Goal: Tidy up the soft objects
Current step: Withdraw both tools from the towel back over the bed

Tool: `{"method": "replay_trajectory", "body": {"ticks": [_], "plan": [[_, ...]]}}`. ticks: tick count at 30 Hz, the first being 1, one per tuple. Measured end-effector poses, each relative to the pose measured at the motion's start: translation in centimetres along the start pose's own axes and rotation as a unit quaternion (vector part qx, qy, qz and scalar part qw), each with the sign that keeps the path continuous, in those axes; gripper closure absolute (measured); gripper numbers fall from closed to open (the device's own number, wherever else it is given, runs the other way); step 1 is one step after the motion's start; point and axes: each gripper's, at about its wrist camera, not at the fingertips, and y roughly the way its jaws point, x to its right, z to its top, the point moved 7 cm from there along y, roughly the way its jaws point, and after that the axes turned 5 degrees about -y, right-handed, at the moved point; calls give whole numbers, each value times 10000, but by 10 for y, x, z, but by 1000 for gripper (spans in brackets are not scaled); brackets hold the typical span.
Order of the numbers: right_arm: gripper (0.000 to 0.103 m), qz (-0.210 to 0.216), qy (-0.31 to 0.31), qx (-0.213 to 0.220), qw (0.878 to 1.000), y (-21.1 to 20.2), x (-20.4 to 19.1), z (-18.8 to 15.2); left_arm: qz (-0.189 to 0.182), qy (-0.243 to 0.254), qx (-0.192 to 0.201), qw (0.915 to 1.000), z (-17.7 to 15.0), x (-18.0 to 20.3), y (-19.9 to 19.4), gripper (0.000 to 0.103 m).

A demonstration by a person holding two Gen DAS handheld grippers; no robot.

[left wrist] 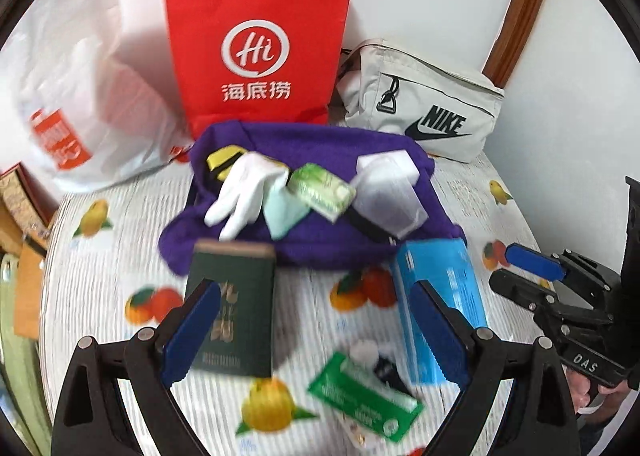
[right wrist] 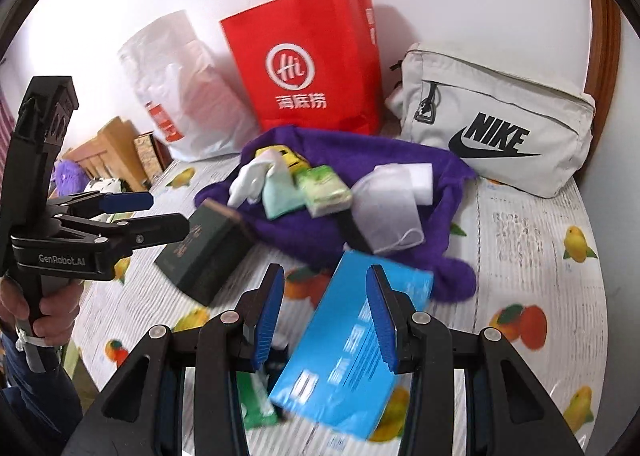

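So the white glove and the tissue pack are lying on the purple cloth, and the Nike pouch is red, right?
Not quite: the Nike pouch is pale grey-white with black lettering, as the right wrist view shows; the red thing is the paper bag beside it. The white glove and tissue pack do lie on the purple cloth.

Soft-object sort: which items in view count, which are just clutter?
Job: purple cloth, white glove, mint cloth, face mask, tissue pack.
Clutter: green box, blue box, red bag, Nike pouch, plastic bag.
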Motion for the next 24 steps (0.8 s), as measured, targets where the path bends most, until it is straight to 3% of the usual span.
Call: {"method": "replay_trajectory", "body": {"ticks": [9, 24], "plan": [[60, -108, 121, 175, 9997, -35, -22, -35, 34, -19, 63, 10000, -60, -5, -45, 8], [60, 252, -109, 68, 9996, -20, -87, -94, 212, -340, 194, 9990, -139, -33, -92, 8]]}}
